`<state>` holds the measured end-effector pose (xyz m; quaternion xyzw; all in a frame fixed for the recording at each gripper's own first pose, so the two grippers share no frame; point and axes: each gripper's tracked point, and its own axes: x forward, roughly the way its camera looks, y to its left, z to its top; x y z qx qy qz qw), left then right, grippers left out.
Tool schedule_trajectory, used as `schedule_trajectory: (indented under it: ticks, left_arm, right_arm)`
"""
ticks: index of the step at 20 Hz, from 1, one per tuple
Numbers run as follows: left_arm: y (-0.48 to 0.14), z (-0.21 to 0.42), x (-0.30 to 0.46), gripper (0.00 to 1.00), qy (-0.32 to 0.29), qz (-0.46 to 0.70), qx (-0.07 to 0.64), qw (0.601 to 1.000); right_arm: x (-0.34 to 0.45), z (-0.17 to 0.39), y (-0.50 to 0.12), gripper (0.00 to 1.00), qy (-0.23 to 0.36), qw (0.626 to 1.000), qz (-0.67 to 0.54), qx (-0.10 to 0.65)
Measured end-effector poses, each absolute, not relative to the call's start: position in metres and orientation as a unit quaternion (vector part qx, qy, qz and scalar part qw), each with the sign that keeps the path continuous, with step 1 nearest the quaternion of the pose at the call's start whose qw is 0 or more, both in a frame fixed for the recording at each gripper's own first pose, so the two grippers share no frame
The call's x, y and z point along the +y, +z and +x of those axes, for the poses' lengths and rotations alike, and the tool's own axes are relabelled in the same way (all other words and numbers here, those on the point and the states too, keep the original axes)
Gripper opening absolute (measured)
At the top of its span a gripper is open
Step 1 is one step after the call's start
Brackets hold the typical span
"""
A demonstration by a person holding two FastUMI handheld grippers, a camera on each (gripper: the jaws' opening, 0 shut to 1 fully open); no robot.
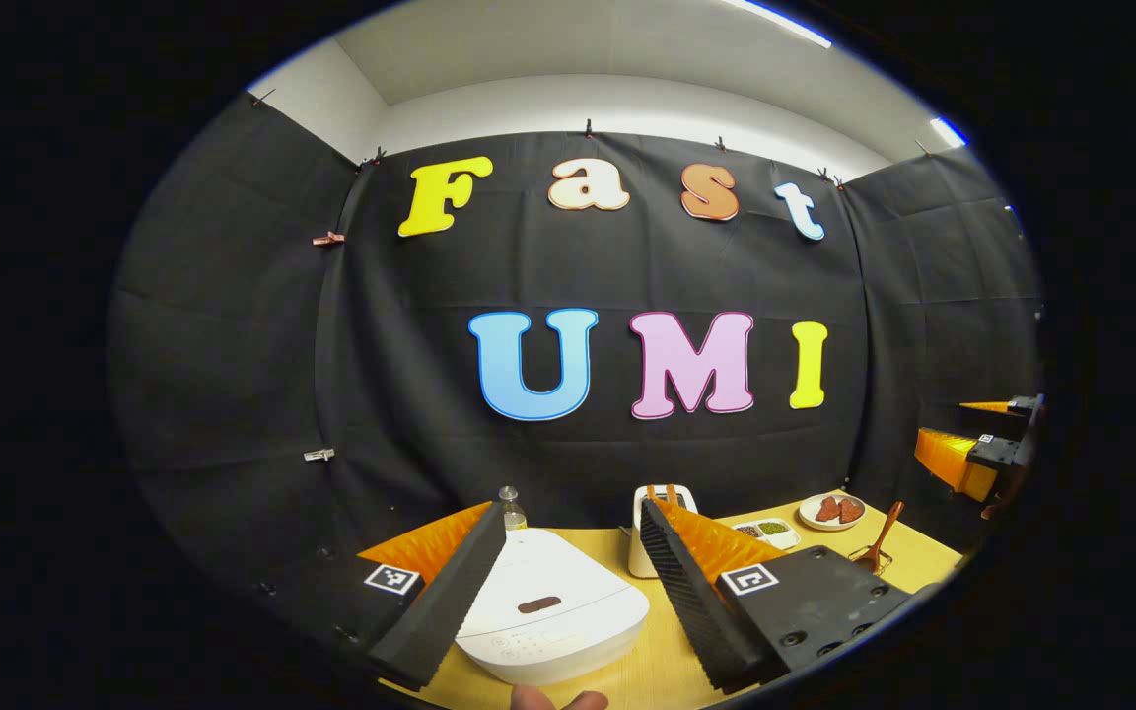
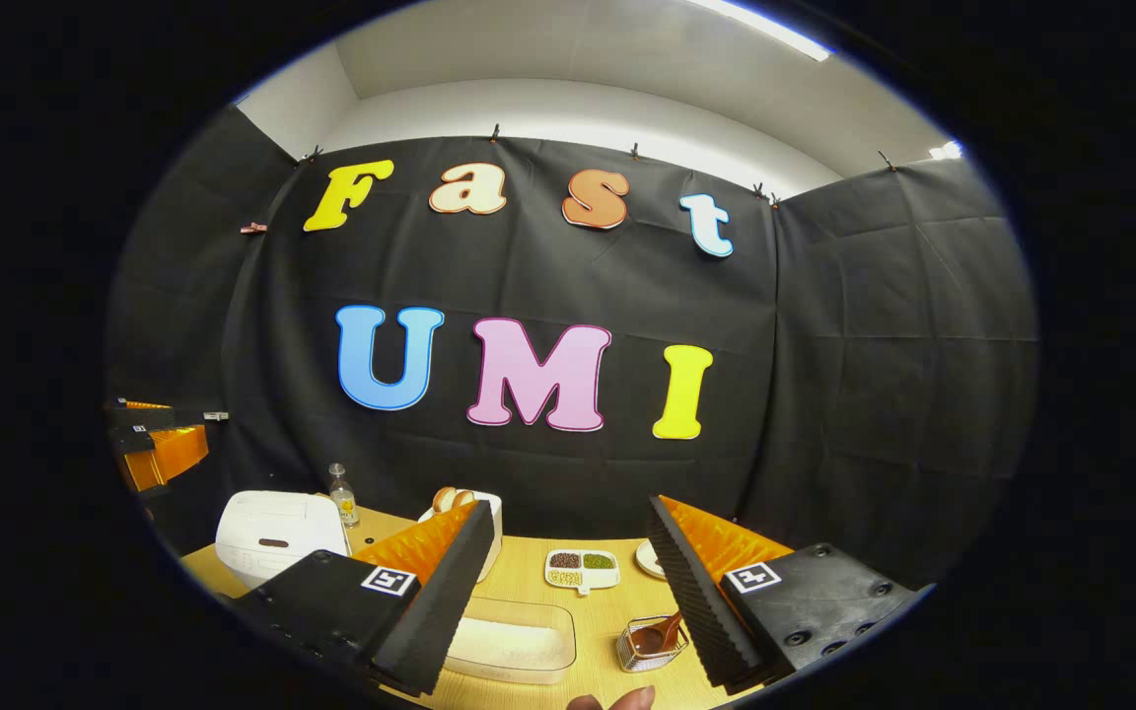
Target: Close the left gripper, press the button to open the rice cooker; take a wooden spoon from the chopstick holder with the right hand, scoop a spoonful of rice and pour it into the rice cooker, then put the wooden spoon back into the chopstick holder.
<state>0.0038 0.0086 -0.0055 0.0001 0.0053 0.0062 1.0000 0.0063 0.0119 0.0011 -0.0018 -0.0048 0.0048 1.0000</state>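
Landmark = rice cooker (image 1: 553, 606): white, lid down, sits on the wooden table (image 1: 647, 666). In the left gripper view it lies dead ahead and below, framed between that gripper's own fingers. The dark oblong button (image 1: 538, 603) is on the lid's near slope, facing the tool.

Left gripper (image 1: 568, 592): fingers spread wide, nothing between them. Judgement: it has to close first, then go forward and down onto the button. It's clearly the nearer tool; the cooker sits far off to the left in the right gripper view.

Right gripper (image 2: 568, 602): also spread wide, empty, hovering above the table.

To the right of the cooker, near the table's front edge: clear tub of rice (image 2: 514, 643), directly below the right gripper. Just right of the tub: small wire chopstick holder (image 2: 649, 643) with the wooden spoon (image 2: 662, 631) in it, bowl down, handle leaning up and to the right (left gripper view). Judgement: the right gripper needs only a short drop to the right to reach the handle.

Lid not yet open; spoon untouched.
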Motion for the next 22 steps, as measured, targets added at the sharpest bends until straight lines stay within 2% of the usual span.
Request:
schedule_trajectory:
  ticks: [10, 12, 14, 16, 17, 20, 22]
  left_arm:
    - [-0.003, 0.006, 0.005, 0.95, -0.008, -0.007, 0.003, 1.0]
    - [0.004, 0.006, 0.006, 0.89, -0.012, -0.009, -0.009, 1.0]
    - [0.007, 0.004, 0.004, 0.58, -0.024, -0.004, -0.014, 1.0]
    - [0.001, 0.007, 0.004, 0.22, -0.04, 0.013, 0.002, 0.999]
    - [-0.004, 0.007, 0.006, 0.09, -0.04, 0.024, 0.015, 0.999]
    - [-0.032, 0.023, 0.02, 0.07, -0.055, 0.037, 0.069, 0.995]
    - [-0.062, 0.038, 0.029, 0.07, -0.069, 0.035, 0.131, 0.988]
  right_arm:
    - [0.008, 0.009, 0.004, 0.98, -0.002, 1.0, -0.003, -0.008]
    - [0.009, 0.008, 0.005, 0.98, -0.003, 1.0, -0.004, -0.009]
    - [0.008, 0.007, 0.006, 0.98, -0.003, 1.0, -0.009, -0.011]
    - [0.009, 0.007, 0.005, 0.98, -0.002, 1.0, -0.012, -0.012]
    - [0.01, 0.007, 0.005, 0.98, -0.001, 1.0, -0.012, -0.011]
    - [0.009, 0.005, 0.006, 0.98, -0.002, 1.0, -0.008, -0.011]
    - [0.005, 0.003, 0.005, 0.98, -0.005, 1.0, -0.014, -0.012]
